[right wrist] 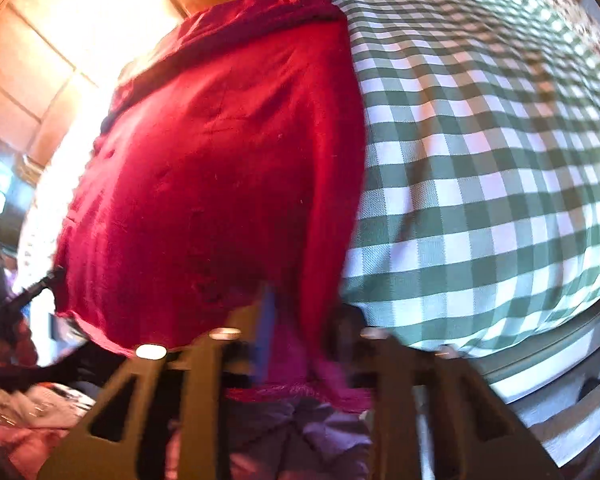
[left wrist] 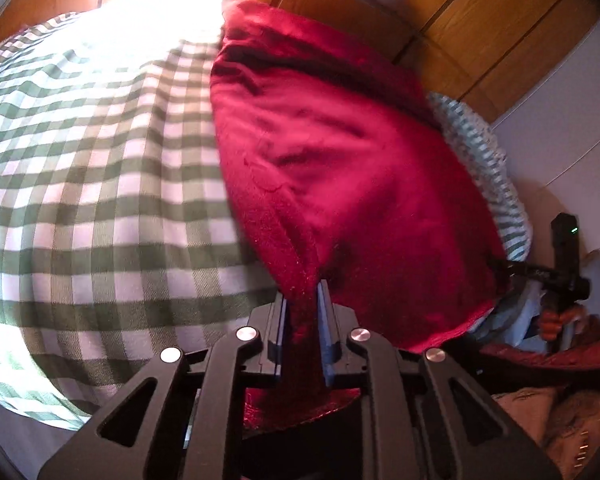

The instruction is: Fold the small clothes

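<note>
A red garment (left wrist: 340, 168) hangs stretched in the air above a bed with a green-and-white checked cover (left wrist: 92, 168). My left gripper (left wrist: 305, 300) is shut on one edge of it. My right gripper (right wrist: 300, 312) is shut on the other edge of the same red garment (right wrist: 220, 168); this view is blurred. The right gripper also shows at the far right of the left wrist view (left wrist: 512, 266), and the left gripper at the far left of the right wrist view (right wrist: 54, 274). The checked cover fills the right of the right wrist view (right wrist: 480, 168).
Wooden cupboard doors (left wrist: 480, 32) stand behind the bed. A striped pillow (left wrist: 488, 160) lies behind the garment. A pile of other clothes (right wrist: 40, 412) lies low at the left, and also shows in the left wrist view (left wrist: 560, 412).
</note>
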Demonstrator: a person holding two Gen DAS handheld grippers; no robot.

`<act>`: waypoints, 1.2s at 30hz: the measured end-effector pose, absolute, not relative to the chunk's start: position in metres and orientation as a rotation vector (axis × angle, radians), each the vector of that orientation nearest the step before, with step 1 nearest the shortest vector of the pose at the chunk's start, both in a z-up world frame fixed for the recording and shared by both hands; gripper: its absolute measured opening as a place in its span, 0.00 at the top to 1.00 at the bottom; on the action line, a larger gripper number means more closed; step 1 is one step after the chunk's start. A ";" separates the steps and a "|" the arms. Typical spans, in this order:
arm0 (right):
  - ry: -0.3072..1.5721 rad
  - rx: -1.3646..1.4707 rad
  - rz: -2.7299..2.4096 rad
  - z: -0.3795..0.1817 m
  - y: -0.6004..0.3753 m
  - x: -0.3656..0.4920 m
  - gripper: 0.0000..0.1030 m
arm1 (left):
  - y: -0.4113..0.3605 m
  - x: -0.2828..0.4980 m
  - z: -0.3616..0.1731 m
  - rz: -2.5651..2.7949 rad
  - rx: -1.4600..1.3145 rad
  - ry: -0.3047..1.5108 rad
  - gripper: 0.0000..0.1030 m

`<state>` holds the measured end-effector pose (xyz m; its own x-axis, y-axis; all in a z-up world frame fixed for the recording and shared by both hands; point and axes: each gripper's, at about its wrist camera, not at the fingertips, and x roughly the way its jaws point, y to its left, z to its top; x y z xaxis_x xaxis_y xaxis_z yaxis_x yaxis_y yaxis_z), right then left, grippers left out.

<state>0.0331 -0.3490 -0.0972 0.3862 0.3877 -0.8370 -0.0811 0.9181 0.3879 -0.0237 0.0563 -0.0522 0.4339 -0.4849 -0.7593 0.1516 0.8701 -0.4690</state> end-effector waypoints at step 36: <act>0.895 0.383 0.151 -0.090 -0.357 0.166 0.25 | 0.067 0.099 -0.062 -0.311 -0.561 1.017 0.50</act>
